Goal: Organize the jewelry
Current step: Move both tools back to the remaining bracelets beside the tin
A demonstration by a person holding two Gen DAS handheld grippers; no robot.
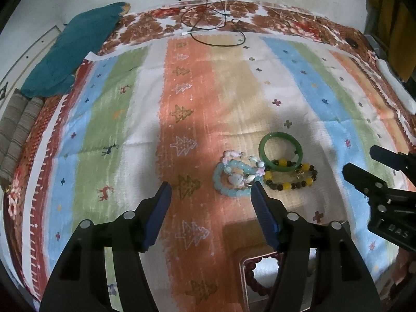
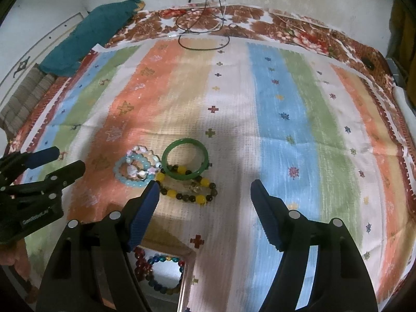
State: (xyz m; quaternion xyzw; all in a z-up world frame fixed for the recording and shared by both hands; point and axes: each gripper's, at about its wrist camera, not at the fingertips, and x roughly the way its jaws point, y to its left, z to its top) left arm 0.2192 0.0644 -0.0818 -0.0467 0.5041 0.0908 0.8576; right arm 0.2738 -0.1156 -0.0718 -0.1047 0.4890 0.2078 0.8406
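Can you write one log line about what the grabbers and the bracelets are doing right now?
left hand-held gripper: open, empty | right hand-held gripper: open, empty | green bangle, blue bead bracelet, yellow bead bracelet: on cloth | box: two bracelets

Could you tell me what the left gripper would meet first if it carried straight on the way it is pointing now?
Probably only the striped cloth: the open left gripper aims at its orange band. The pale blue bead bracelet lies just right of that line, near the right finger, so it might be brushed; depth is hard to judge.

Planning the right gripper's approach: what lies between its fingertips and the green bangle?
In the right wrist view, the yellow-and-dark beaded bracelet lies between the right gripper and the green bangle, which overlaps it.
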